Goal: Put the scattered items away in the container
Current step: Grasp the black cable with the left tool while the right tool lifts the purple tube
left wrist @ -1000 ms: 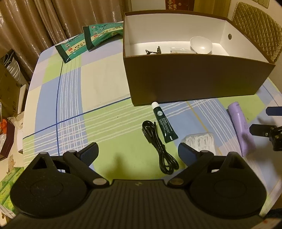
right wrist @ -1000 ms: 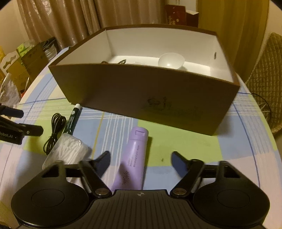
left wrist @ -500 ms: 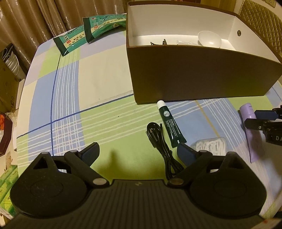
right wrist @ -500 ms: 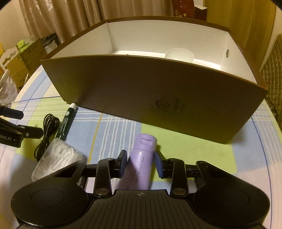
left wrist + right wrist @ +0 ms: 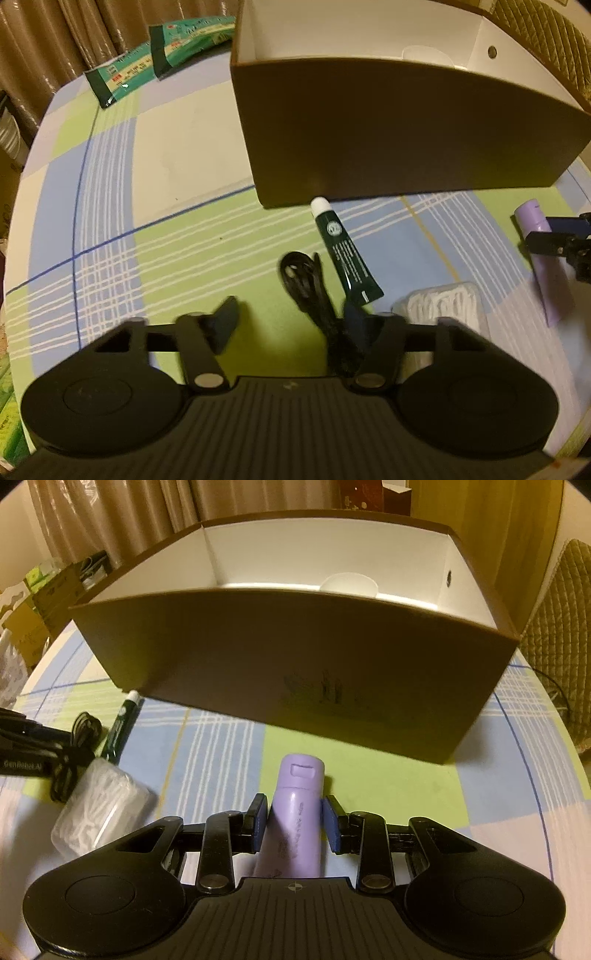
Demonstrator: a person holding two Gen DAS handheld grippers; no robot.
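Note:
My right gripper (image 5: 295, 821) is shut on the purple tube (image 5: 295, 827), which points at the brown box (image 5: 295, 653); the tube also shows in the left wrist view (image 5: 543, 258). My left gripper (image 5: 288, 317) is open, low over the table, with the black cable (image 5: 310, 291) between its fingers near the right one. A dark green tube (image 5: 345, 254) and a clear pack of cotton swabs (image 5: 447, 302) lie beside the cable. The box (image 5: 388, 125) holds a white bowl (image 5: 349, 585).
Two green packets (image 5: 155, 59) lie at the table's far left. A quilted chair (image 5: 557, 635) stands right of the box. Cardboard boxes (image 5: 44, 598) stand beyond the table's left edge. The checked tablecloth (image 5: 110, 206) covers the round table.
My right gripper closed on the purple tube and moved toward the box. My left gripper moved forward over the black cable and its jaws narrowed somewhat.

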